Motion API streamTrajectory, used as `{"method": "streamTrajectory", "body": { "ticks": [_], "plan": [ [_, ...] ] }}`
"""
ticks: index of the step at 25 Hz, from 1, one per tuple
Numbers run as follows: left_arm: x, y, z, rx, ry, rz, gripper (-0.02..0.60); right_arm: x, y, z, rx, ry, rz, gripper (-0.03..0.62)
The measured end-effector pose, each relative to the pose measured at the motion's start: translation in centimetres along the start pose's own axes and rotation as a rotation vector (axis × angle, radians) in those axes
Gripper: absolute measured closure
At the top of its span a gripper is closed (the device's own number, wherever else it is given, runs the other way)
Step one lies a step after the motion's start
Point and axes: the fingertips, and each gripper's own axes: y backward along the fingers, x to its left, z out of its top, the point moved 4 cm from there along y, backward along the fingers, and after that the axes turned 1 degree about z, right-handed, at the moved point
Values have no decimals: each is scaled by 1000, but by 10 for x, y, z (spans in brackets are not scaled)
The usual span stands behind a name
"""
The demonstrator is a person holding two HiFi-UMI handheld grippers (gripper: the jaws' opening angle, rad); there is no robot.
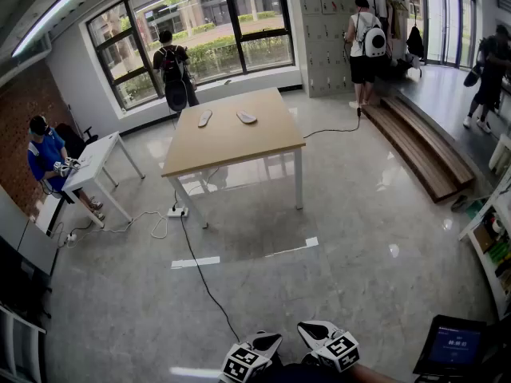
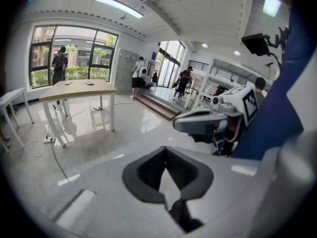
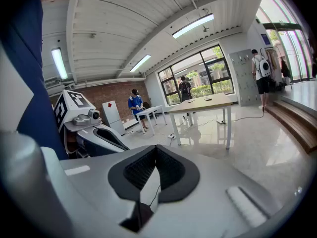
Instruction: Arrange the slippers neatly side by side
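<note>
Head view, wooden table [image 1: 231, 146]: stands in mid-room on the shiny floor, with the window wall behind it.
Head view, slippers: left-hand slipper [image 1: 205, 118] and right-hand slipper [image 1: 247, 117] lie on the table's far half, apart from each other and turned at different angles.
Head view, left gripper [image 1: 267, 341]: at the bottom edge, well short of the table, nothing in it.
Head view, right gripper [image 1: 313, 329]: just beside the left one, equally far from the table.
Head view, lockers [image 1: 327, 38]: right of the table's far end; doors closed, contents hidden.
Head view, shelf unit [image 1: 487, 246]: far right of the table; it holds small items too blurred to name.
Head view, power strip [image 1: 177, 211]: on the floor by the table's near-left leg, with a cable plugged in.
Left gripper view, jaws: pressed together with nothing between them.
Left gripper view, table [image 2: 74, 89]: far ahead to the left, with the slippers as two small dark marks on top.
Left gripper view, other gripper: the right gripper shows at the right, nearer than the table.
Right gripper view, jaws: closed on each other, holding nothing.
Right gripper view, table [image 3: 203, 104]: far ahead, with the slippers as tiny shapes on its top.
Right gripper view, other gripper: the left gripper sits at the left, on the near side of the table.
</note>
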Motion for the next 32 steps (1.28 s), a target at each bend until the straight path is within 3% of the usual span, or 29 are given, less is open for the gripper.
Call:
{"method": "streamTrajectory", "body": {
  "ticks": [5, 10, 16, 25, 32],
  "plan": [
    [25, -10, 12, 0, -17, -18, 578, -16, -25, 8, 23, -4, -18, 585],
    [78, -20, 37, -15, 16, -23, 578, -40, -63, 31, 61, -4, -60, 585],
    [154, -34, 82, -29, -54, -84, 578, -68, -131, 67, 90, 5, -132, 585],
    [275, -31, 105, -50, 67, -114, 578, -94, -232, 126, 148, 19, -148, 585],
    [336, -35, 106, -48, 132, -94, 578, -112, -290, 142, 199, 18, -114, 585]
  ]
}}
